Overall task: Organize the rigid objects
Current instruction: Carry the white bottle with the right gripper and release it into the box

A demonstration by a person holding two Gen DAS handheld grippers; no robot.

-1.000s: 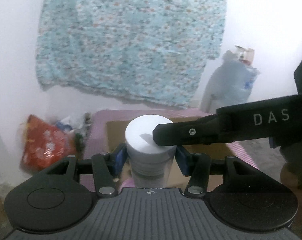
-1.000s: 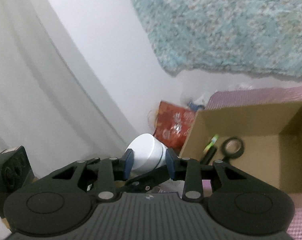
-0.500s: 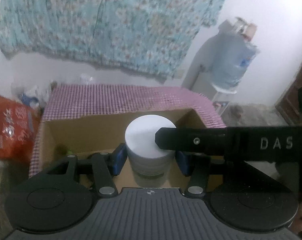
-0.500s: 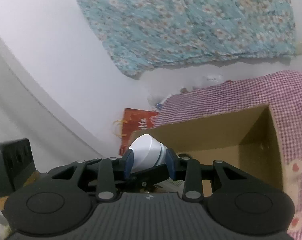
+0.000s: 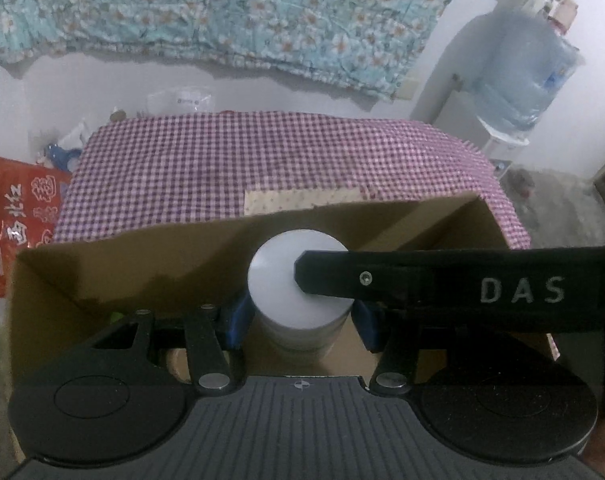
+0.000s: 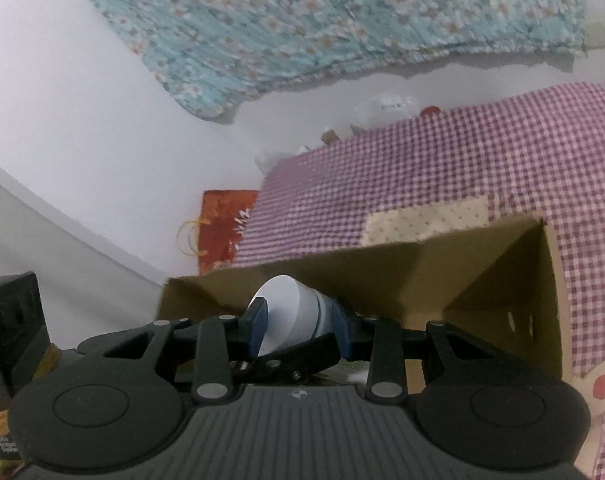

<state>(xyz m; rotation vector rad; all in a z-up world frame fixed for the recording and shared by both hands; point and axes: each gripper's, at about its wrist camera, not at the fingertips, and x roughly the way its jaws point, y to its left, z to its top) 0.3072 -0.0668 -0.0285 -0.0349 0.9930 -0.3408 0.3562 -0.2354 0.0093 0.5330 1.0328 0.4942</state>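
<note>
Both pairs of tongs have swung down from the wall towards the open brown cardboard box point(image 5: 142, 256), bringing the white cylindrical plastic jar point(image 5: 298, 288) over its mouth; by my reading the drop-in comes next. Left tongs point(image 5: 298, 320) pinch the jar's smooth body from both sides; right tongs point(image 6: 300, 328) pinch its lid end, one dark finger lying across the flat matte top. Below lies a purple gingham cloth point(image 5: 262, 160), soft and woven, against the box's stiff, dull walls.

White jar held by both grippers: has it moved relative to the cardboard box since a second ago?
Yes. The white jar has come toward and down into the cardboard box, whose far wall now rises behind it.
</note>
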